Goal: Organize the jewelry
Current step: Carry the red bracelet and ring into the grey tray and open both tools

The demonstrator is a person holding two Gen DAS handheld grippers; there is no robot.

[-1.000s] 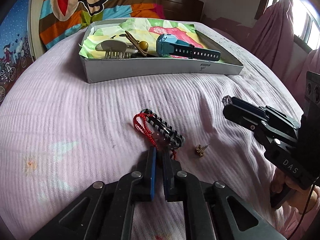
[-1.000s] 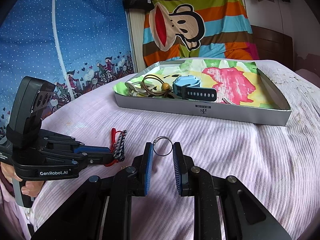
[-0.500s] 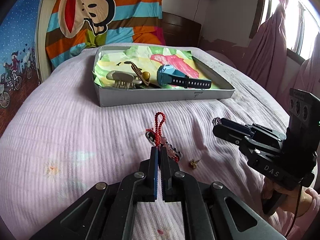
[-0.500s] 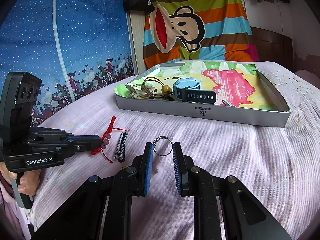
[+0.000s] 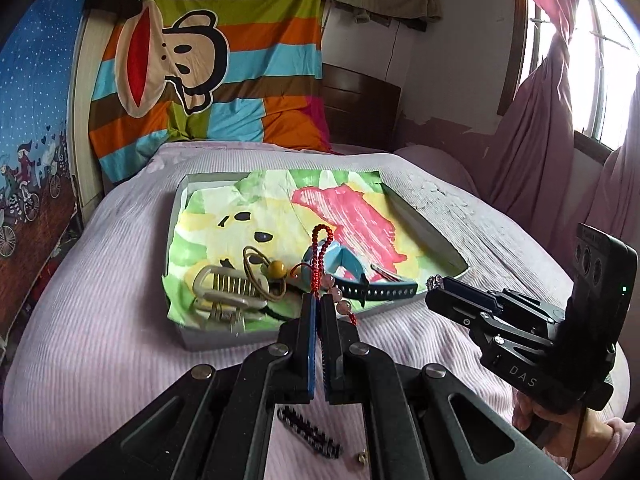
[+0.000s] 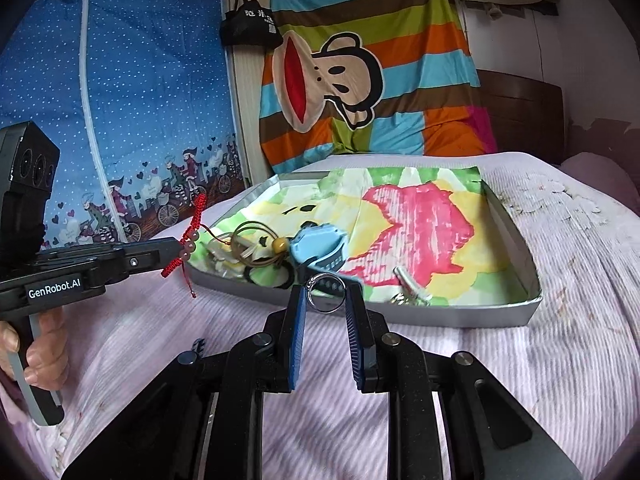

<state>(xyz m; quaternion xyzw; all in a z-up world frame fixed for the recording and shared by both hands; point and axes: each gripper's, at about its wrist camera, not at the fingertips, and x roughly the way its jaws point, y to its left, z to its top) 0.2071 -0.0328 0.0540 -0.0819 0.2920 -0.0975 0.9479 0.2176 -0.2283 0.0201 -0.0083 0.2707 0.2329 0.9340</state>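
Both grippers are held above the bed toward the tray [image 5: 424, 232], the left gripper [image 5: 317, 304] pinched tight on a red bracelet [image 5: 320, 256] and the right gripper [image 6: 326, 300] clamped on a ring [image 6: 327, 295], so each can be dropped inside.

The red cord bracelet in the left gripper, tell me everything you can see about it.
The red cord bracelet is braided red string carrying a few translucent pink beads, with loose knotted tails. It is pinched between the shut fingers of the left gripper, clear of the bedcover. In the left wrist view its loop stands above the fingertips; its tails dangle below. Only the gripper pads touch it.
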